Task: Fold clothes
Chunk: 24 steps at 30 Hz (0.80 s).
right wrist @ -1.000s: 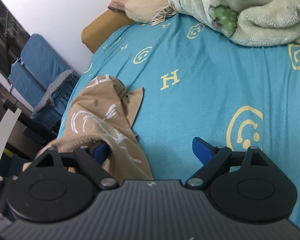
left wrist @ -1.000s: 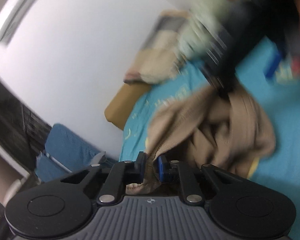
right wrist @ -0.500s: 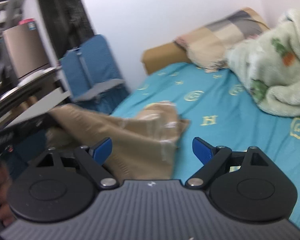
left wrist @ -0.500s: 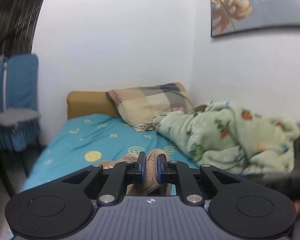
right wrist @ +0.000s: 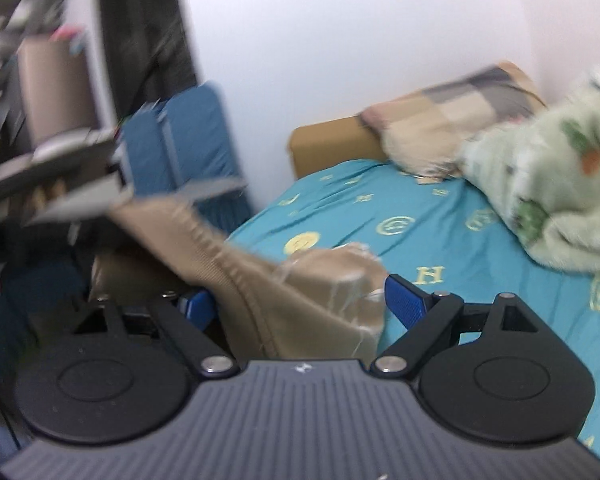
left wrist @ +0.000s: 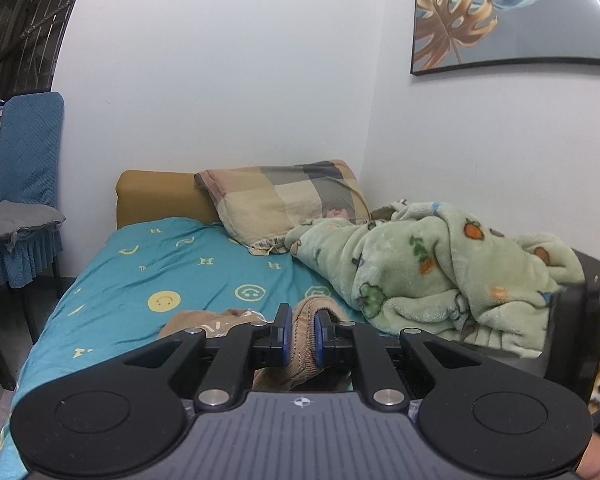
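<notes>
Pinching a ribbed hem of the crumpled tan knit garment [left wrist: 302, 330], your left tool [left wrist: 301, 330] hides what the right view shows: your right tool [right wrist: 298, 306] spread wide, fabric draped between.

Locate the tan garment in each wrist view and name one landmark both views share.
Left wrist: tan garment at bottom centre, pinched in the left gripper.
Right wrist: tan garment at lower centre-left, lying between the open right gripper fingers.
Shared landmark: plaid pillow at the bed's head.
</notes>
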### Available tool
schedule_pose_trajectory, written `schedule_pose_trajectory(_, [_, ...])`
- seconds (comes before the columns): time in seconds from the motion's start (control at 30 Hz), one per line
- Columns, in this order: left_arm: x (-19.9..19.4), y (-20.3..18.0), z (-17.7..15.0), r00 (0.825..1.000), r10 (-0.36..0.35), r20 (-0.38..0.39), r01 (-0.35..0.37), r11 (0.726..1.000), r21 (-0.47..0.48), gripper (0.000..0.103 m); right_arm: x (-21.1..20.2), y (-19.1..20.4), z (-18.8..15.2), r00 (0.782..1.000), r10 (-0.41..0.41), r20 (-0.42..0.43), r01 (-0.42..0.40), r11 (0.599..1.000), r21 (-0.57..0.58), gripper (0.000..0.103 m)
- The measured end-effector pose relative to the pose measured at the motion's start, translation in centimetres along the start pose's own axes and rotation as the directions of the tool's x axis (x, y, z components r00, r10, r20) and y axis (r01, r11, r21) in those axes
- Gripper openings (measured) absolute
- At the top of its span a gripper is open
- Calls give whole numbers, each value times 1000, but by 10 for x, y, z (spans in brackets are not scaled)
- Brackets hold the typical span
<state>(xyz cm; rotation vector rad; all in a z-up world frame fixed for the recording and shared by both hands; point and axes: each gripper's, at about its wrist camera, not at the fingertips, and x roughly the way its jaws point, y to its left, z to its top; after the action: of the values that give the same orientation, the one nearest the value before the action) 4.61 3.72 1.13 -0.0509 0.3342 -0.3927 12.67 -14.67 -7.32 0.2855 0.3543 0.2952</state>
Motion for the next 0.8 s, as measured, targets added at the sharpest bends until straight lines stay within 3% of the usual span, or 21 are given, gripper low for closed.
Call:
schedule_pose_trajectory(0.3, [13,-15,-8,1000,-8,-20,9,1000,27,12,-3,-32,1,999,41,14,-43,975,218,89])
schedule_pose_trajectory(0.4, [13,-15,-7,1000,-1,-8,1,1000,9,12,10,-39,-4,996,34,-83,-11,965,263,89])
schedule_pose_trajectory(0.47, [13,-12,-6,1000,4,2,-4,1000,-12,12,23,-41,-11,981,-17,-196,64,969,240,89])
schedule_pose_trajectory(0.53, [12,-10,-5,1000,13,6,-13,999,-29,12,36,-44,-21,948,-75,-310,142,969,202,89])
schedule_pose_trajectory(0.6, [12,-6,-5,1000,25,-2,-25,999,-41,12,42,-52,-30,923,-84,-376,178,958,223,89])
schedule_pose_trajectory(0.7, [11,-1,-3,999,49,2,-49,997,-64,12,40,-57,-30,919,-94,-384,201,948,248,89])
schedule_pose_trajectory(0.8, [6,7,0,997,71,22,-68,990,-120,12,31,-39,-23,934,-192,-301,230,969,95,89])
